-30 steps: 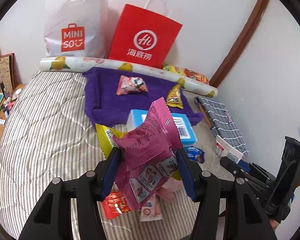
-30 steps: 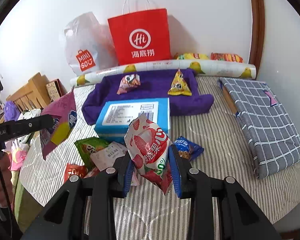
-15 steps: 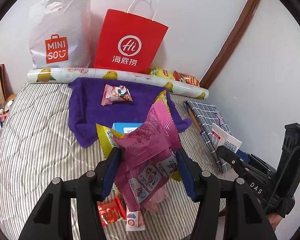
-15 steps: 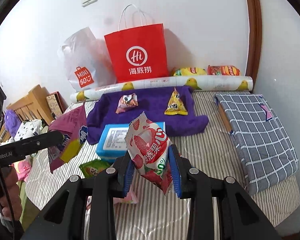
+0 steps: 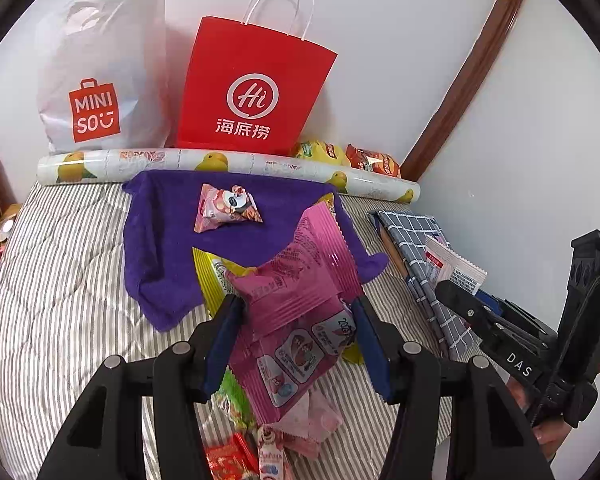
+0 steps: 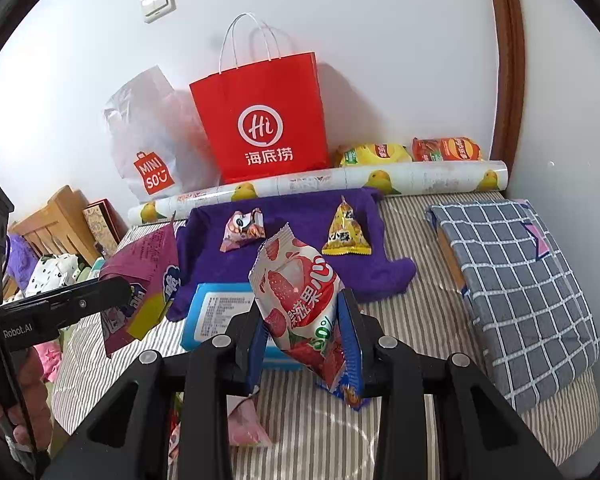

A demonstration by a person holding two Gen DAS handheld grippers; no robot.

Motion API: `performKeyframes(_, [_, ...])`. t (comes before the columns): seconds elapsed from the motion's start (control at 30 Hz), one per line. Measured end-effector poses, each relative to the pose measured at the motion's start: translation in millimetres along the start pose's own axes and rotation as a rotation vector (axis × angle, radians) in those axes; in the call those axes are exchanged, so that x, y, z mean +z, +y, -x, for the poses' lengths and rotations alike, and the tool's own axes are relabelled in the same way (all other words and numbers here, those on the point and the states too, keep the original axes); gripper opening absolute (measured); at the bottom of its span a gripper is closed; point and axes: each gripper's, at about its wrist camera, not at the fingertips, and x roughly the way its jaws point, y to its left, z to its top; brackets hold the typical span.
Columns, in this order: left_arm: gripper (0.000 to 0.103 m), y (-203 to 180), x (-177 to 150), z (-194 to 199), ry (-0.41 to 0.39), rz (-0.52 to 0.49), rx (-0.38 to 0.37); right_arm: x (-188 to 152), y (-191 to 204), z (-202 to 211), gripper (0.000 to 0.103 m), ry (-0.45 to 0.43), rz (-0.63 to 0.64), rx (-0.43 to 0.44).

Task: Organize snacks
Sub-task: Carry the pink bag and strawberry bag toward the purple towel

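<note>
A: In the left wrist view, the left gripper [image 5: 296, 332] is clamped on the pink packet [image 5: 300, 300], held above the striped bed [image 5: 60, 280]. Carry it high to the purple towel [image 5: 164, 240].

B: In the right wrist view, the right gripper [image 6: 304, 332] pinches the strawberry packet [image 6: 300, 300] above the blue box [image 6: 212, 312]. I would set it beside the 2 snacks on the towel, without squeezing harder.

Striped bed [image 6: 416, 316], purple towel [image 6: 300, 216], snacks

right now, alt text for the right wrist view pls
The right gripper holds a strawberry snack packet above a striped bed. Beyond, two small snack packs lie on a purple towel before a red Haidilao paper bag.
</note>
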Motion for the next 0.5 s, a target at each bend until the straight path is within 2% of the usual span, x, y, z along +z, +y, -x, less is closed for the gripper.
performKeyframes(0.5, [0.055, 12.9, 29.2, -26.6, 0.008, 0.003, 0.006, 27.7, 5.0, -34.2, 0.033, 0.011, 0.014, -0.006])
